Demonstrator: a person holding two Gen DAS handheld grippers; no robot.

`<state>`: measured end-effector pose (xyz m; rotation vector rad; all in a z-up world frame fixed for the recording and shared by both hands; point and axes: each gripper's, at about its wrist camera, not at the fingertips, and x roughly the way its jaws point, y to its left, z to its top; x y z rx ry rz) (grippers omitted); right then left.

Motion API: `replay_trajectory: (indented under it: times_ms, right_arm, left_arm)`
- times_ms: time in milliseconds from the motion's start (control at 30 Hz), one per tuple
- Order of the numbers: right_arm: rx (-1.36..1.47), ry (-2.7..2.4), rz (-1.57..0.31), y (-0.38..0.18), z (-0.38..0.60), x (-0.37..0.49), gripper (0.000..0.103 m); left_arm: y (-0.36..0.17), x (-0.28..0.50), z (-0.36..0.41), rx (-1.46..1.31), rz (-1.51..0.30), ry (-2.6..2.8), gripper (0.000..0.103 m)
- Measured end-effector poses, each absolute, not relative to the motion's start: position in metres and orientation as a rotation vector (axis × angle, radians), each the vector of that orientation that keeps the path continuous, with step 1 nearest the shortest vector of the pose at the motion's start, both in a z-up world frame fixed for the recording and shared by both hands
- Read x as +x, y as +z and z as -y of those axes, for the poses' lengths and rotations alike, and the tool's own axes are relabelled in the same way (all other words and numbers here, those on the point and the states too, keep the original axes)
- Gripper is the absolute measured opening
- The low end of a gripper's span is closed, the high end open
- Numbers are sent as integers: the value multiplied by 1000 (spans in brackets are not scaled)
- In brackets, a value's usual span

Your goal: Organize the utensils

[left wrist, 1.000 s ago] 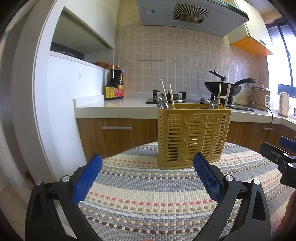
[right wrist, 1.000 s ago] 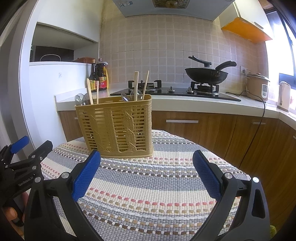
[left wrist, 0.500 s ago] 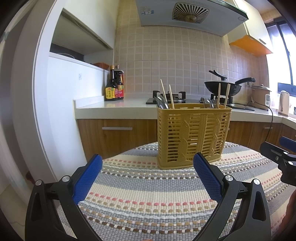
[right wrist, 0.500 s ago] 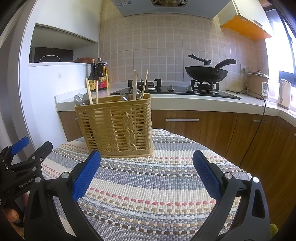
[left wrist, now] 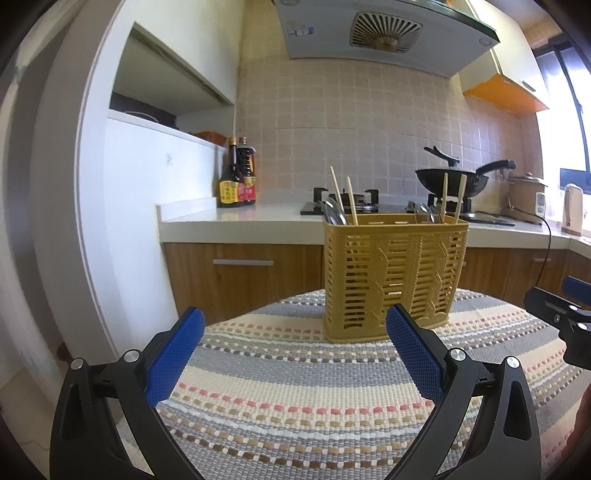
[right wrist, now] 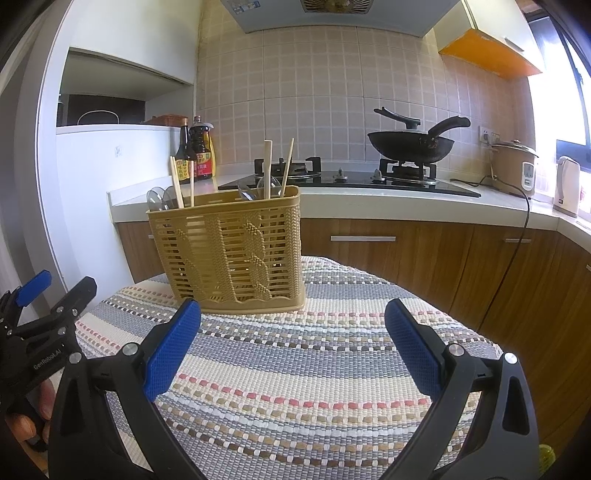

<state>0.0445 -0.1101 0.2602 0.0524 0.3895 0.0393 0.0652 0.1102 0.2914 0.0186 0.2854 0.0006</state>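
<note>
Nothing has moved: our left tool (left wrist: pixel 293 349) and right tool (right wrist: pixel 291 341) hover wide open, empty, before the filled basket (right wrist: pixel 231 254) at the desk's far edge.

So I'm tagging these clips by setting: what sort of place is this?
A home kitchen, most likely: a gas hob with a black wok under a range hood, sauce bottles on the counter, and a utensil basket on a striped mat.

We see a mustard-yellow basket (left wrist: pixel 395 280) on a cloth (left wrist: pixel 295 387) striped grey, cream and pink; our tool pads (right wrist: pixel 171 350) are blue, the wok (right wrist: pixel 410 147) black.
</note>
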Motion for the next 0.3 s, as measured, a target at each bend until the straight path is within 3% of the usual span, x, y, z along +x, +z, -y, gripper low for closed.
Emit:
replay_trajectory:
  times_ms: [300]
  right_arm:
    - [57,39,-390,261,111,45,95]
  left_arm:
    - [292,71,-115,4,-317,8,96]
